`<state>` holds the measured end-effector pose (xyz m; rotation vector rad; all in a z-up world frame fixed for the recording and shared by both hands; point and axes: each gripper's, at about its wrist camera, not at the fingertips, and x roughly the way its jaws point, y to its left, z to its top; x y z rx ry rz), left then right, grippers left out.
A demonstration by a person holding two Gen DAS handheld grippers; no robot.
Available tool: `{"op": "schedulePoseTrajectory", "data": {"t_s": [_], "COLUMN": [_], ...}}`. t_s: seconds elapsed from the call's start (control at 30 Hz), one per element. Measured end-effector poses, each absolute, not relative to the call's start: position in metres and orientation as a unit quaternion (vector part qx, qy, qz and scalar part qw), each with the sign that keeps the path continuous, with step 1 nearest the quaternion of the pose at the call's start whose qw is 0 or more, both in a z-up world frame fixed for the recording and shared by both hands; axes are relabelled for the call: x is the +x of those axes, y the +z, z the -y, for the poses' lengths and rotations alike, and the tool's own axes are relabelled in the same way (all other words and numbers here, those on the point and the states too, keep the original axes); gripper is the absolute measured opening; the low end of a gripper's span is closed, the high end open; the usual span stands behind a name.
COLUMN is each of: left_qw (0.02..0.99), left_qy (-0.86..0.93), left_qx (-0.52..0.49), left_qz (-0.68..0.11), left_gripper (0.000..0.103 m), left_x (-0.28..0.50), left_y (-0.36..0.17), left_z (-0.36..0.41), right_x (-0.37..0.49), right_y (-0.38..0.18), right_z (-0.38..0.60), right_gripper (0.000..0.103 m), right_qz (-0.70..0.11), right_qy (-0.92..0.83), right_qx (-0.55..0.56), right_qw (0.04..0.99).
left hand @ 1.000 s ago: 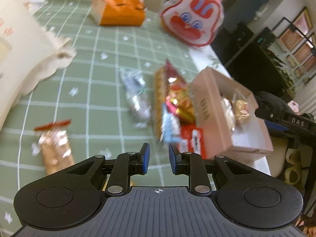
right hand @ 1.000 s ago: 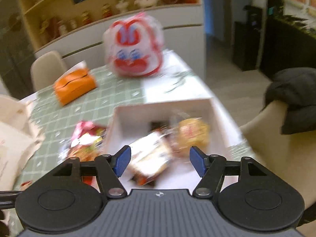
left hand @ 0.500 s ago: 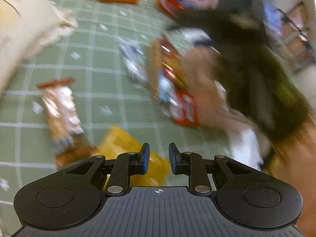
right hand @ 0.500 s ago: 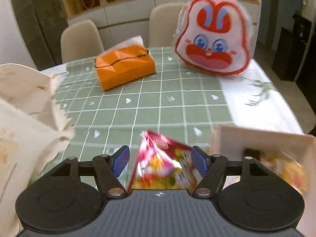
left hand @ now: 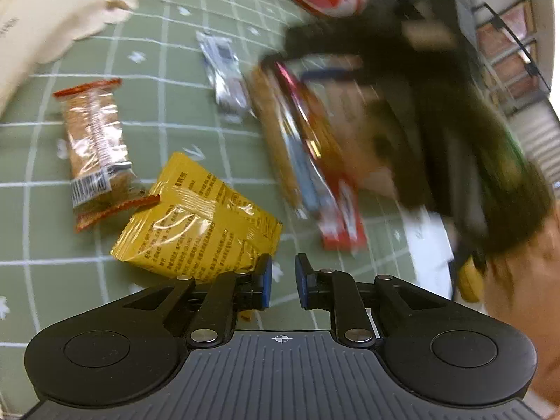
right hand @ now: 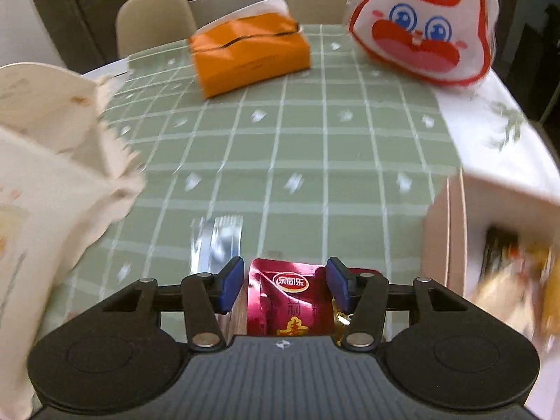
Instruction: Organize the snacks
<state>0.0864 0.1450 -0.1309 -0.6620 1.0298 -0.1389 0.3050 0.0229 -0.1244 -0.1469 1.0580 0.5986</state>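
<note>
My right gripper (right hand: 285,285) hangs over a shiny red snack packet (right hand: 287,297). Its jaws are closing, with the packet between them and a thin gap still at the left pad. The left wrist view shows that packet in a pile (left hand: 304,147) beside a small red packet (left hand: 344,224), under a dark blurred arm (left hand: 455,140). My left gripper (left hand: 282,280) is closing on nothing, its narrow gap over bare cloth just right of a yellow packet (left hand: 196,217). A clear cracker packet (left hand: 94,140) and a silver packet (left hand: 224,70) lie further out. The pink box (right hand: 444,238) holds several snacks.
The green checked tablecloth (right hand: 297,140) carries an orange tissue box (right hand: 248,52) and a rabbit-face bag (right hand: 423,24) at the far side. A cream cloth bag (right hand: 45,175) fills the left. Two chairs (right hand: 154,17) stand behind the table. A person's hand (left hand: 525,280) shows at the right.
My right gripper swung left from over the pink box to the red packet and its jaws narrowed. My left gripper dipped and drew back, bringing the yellow packet into view.
</note>
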Motion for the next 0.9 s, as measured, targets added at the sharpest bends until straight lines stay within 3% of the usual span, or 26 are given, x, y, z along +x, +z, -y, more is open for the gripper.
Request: {"op": "schedulePoseTrajectory", "data": {"t_s": [0.33,0.4,0.47,0.6,0.77,0.9], "left_qw": [0.819,0.822,0.825,0.84,0.861,0.855], "left_qy": [0.017,0.018,0.013,0.008,0.04,0.101], "left_qx": [-0.346,-0.34,-0.343,-0.333,-0.303,-0.291], "left_qz": [-0.458,-0.456,-0.45,-0.429,-0.407,-0.416], "left_gripper": [0.019,0.019,0.019,0.02,0.02,0.02], "left_x": [0.09,0.092,0.096,0.109,0.14,0.172], "left_y": [-0.121,-0.117,-0.11,-0.098,-0.08,-0.094], "left_z": [-0.168,-0.168,-0.168,-0.174,-0.189,-0.209], "right_x": [0.227,0.216,0.209,0.219,0.243,0.243], "right_y": [-0.115,-0.1,-0.088,-0.094,-0.112,-0.121], "right_z": [0.041,0.058,0.073,0.094,0.102,0.093], "right_gripper": [0.053,0.056,0.068,0.068,0.067,0.067], "right_qz": [-0.528,-0.494,-0.473,-0.491,-0.5,-0.483], "right_qy": [0.374,0.373,0.361,0.331,0.296,0.269], "right_qx": [0.038,0.021,-0.009,-0.052,-0.024,-0.031], "right_qw": [0.762,0.785,0.804,0.804,0.813,0.833]}}
